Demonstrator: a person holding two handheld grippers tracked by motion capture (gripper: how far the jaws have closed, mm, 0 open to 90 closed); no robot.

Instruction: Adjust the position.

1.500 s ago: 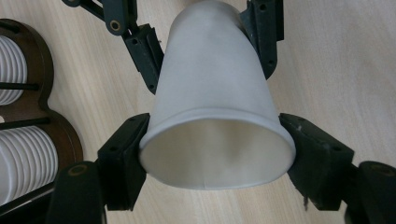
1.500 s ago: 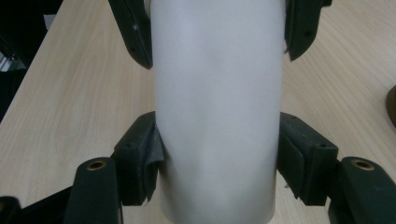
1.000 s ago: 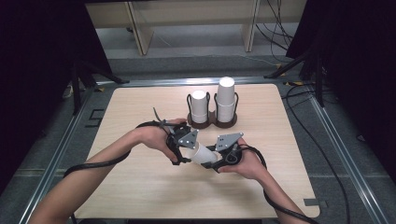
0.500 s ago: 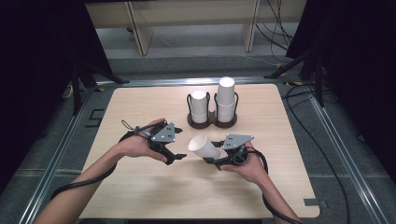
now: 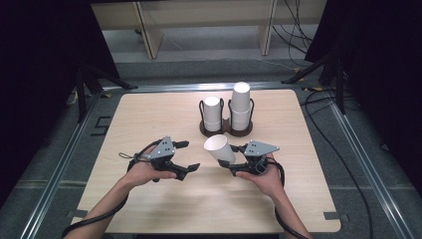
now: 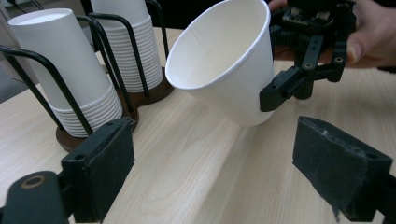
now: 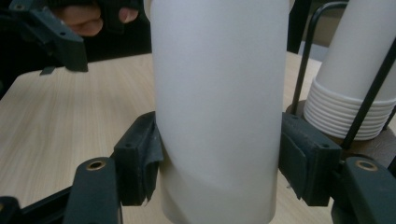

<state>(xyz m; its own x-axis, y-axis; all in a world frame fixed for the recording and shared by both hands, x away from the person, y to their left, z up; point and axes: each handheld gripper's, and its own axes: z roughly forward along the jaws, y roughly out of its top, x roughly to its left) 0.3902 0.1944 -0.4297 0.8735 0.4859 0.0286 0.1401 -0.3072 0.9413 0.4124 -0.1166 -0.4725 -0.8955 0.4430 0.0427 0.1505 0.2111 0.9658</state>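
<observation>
- The right gripper (image 5: 232, 160) pinches a white paper cup (image 5: 219, 148), tilted with its open mouth toward the left, above the middle of the surface (image 5: 149, 114).
- The left gripper (image 5: 185, 157), jaws spread and holding nothing, sits just left of the cup.
- Two cup stacks (image 5: 227, 110) stand in a rack behind, farther away.

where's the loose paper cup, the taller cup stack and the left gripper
paper cup (image 5: 219, 149), high view, on its side wall near the open rim
taller cup stack (image 5: 241, 102), high view, on the upper cups
left gripper (image 5: 189, 156), high view, midway between its open fingertips
</observation>
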